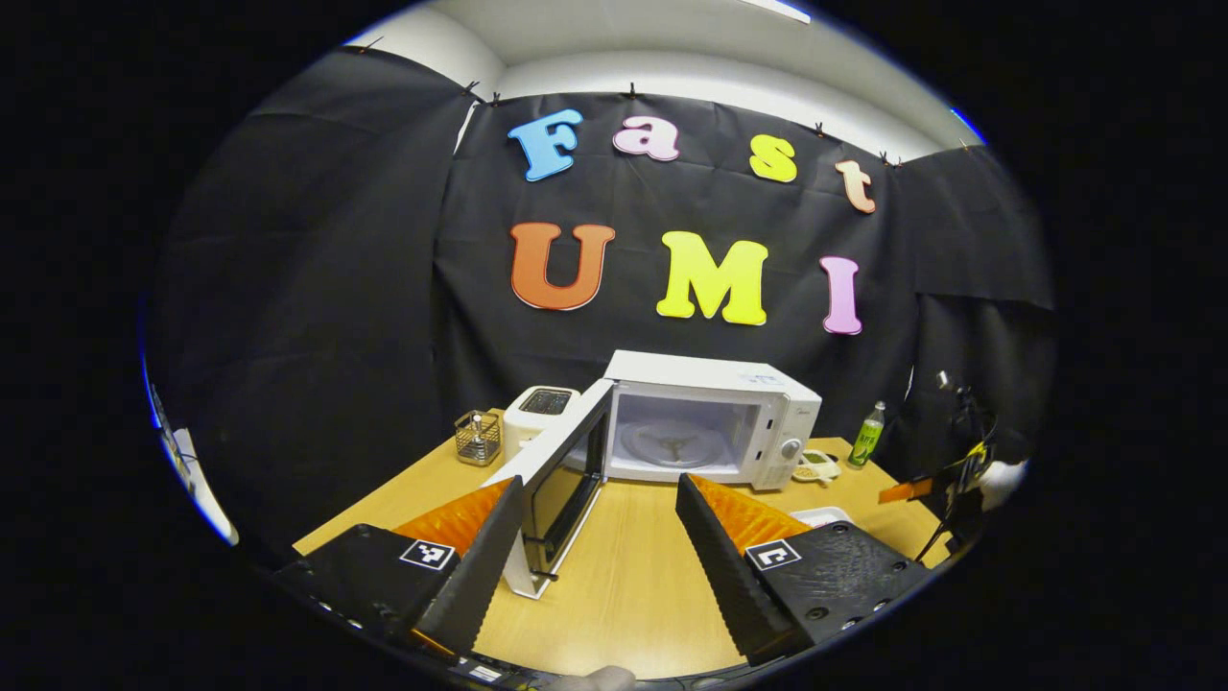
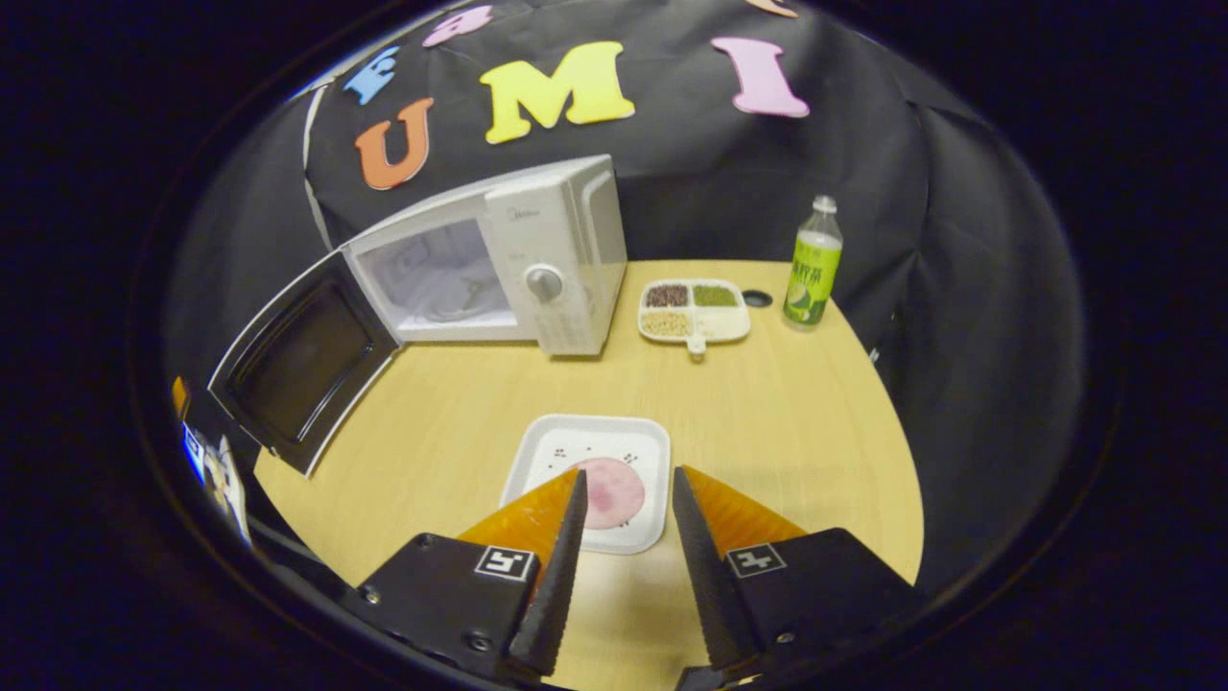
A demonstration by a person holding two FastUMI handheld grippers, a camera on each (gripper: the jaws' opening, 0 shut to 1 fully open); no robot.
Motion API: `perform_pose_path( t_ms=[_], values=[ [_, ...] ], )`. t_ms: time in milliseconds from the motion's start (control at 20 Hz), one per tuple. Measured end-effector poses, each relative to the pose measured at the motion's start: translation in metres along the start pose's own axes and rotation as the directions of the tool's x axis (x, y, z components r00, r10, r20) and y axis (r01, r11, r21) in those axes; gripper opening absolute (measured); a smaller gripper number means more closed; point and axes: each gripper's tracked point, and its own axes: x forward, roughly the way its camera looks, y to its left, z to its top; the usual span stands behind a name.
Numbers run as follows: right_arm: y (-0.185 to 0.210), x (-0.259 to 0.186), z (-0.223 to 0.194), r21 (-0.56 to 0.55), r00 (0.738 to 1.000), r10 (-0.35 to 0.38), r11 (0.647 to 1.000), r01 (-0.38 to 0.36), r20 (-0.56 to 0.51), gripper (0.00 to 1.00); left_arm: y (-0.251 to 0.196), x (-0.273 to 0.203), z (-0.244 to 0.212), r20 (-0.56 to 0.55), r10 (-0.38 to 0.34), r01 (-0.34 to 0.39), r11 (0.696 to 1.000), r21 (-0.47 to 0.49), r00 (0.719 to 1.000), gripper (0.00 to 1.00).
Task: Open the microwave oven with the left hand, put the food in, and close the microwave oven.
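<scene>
The white microwave (image 1: 715, 417) stands at the back of the wooden table with its door (image 1: 561, 480) swung wide to the left, and the glass turntable inside is bare. My left gripper (image 1: 601, 485) is open, held back from the oven, with its left finger in front of the door's edge. In the right gripper view the microwave (image 2: 499, 264) and its open door (image 2: 297, 369) are at the upper left. A white square plate (image 2: 590, 480) carrying a round pink slice of food (image 2: 614, 491) lies just below my right gripper (image 2: 628, 475), which is open, its fingers straddling the plate's near side.
A toaster (image 1: 542, 408) and a wire basket (image 1: 478, 437) stand left of the oven. A divided dish of beans (image 2: 693, 309) and a green bottle (image 2: 811, 264) stand to its right. Bare table (image 2: 815, 422) stretches toward the rounded right edge.
</scene>
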Motion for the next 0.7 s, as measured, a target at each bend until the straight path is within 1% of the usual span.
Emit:
perform_pose_path(
  t_ms=[50, 100, 150, 200, 250, 350, 450, 550, 600, 650, 700],
  values=[
    [-0.005, 0.014, -0.005, 0.018, 0.999, 0.010, 1.000, -0.009, -0.042, 0.58, -0.009, 0.001, 0.007, 0.012, 0.001, -0.001, 1.000, -0.012, 1.000, 0.94],
    [-0.010, 0.025, -0.009, 0.023, 0.997, 0.019, 1.000, -0.017, -0.079, 0.42, -0.015, 0.003, 0.011, 0.021, 0.004, -0.004, 1.000, -0.019, 1.000, 0.94],
    [-0.012, 0.035, -0.014, 0.028, 0.994, 0.033, 0.999, -0.030, -0.108, 0.52, -0.022, 0.004, 0.018, 0.032, 0.011, -0.010, 1.000, -0.028, 0.999, 0.93],
    [-0.018, 0.045, -0.019, 0.031, 0.990, 0.035, 0.999, -0.031, -0.138, 0.39, -0.027, 0.006, 0.025, 0.039, 0.020, -0.018, 0.999, -0.036, 0.999, 0.78],
    [-0.021, 0.054, -0.023, 0.029, 0.985, 0.044, 0.999, -0.040, -0.165, 0.39, -0.032, 0.007, 0.029, 0.045, 0.030, -0.028, 0.999, -0.040, 0.999, 0.91],
    [-0.022, 0.069, -0.031, 0.051, 0.973, 0.078, 0.996, -0.068, -0.219, 0.39, -0.039, 0.008, 0.040, 0.066, 0.064, -0.061, 0.997, -0.045, 0.996, 0.91],
    [-0.021, 0.078, -0.035, 0.088, 0.959, 0.107, 0.992, -0.086, -0.262, 0.36, -0.049, 0.009, 0.049, 0.082, 0.089, -0.086, 0.996, -0.036, 0.993, 0.91],
    [-0.021, 0.083, -0.039, 0.111, 0.944, 0.136, 0.988, -0.107, -0.300, 0.30, -0.053, 0.009, 0.052, 0.081, 0.129, -0.129, 0.992, -0.010, 0.988, 0.91],
    [-0.021, 0.085, -0.039, 0.124, 0.936, 0.151, 0.985, -0.117, -0.319, 0.20, -0.057, 0.008, 0.053, 0.079, 0.142, -0.143, 0.990, 0.005, 0.987, 0.92],
    [-0.022, 0.085, -0.043, 0.137, 0.928, 0.158, 0.984, -0.118, -0.337, 0.28, -0.061, 0.008, 0.052, 0.068, 0.153, -0.154, 0.988, 0.018, 0.986, 0.92],
    [-0.026, 0.087, -0.042, 0.143, 0.930, 0.148, 0.984, -0.105, -0.335, 0.19, -0.064, 0.007, 0.052, 0.063, 0.170, -0.172, 0.985, 0.026, 0.983, 0.92]
  ],
)
